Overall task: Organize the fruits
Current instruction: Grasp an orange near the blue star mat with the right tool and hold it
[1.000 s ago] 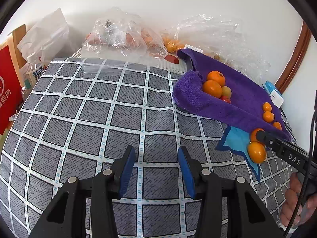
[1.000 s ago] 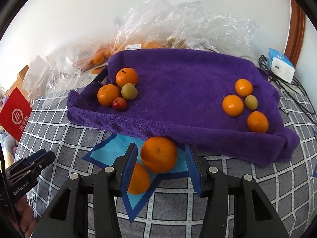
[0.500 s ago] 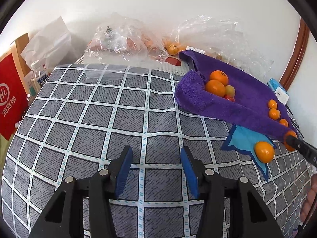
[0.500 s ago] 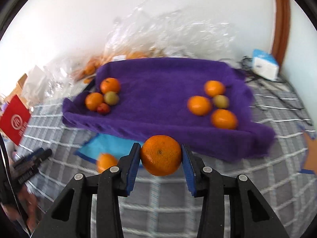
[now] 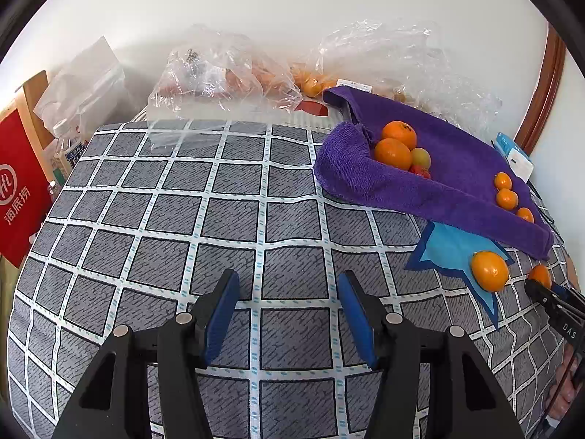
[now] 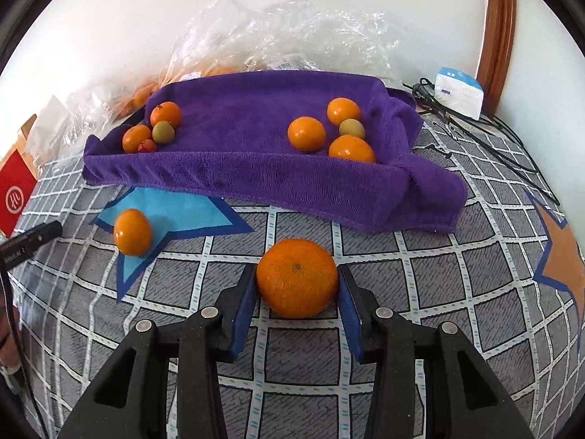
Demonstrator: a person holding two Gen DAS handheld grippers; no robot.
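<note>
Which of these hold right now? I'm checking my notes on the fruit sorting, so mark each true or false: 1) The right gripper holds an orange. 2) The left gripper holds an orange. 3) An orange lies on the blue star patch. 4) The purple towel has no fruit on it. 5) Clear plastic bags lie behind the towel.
1) True: the right gripper is shut on the held orange.
2) False: the left gripper is open, with nothing between its fingers.
3) True: a loose orange sits on the blue star patch.
4) False: the purple towel carries two clusters of fruit.
5) True: the plastic bags lie against the wall.
</note>
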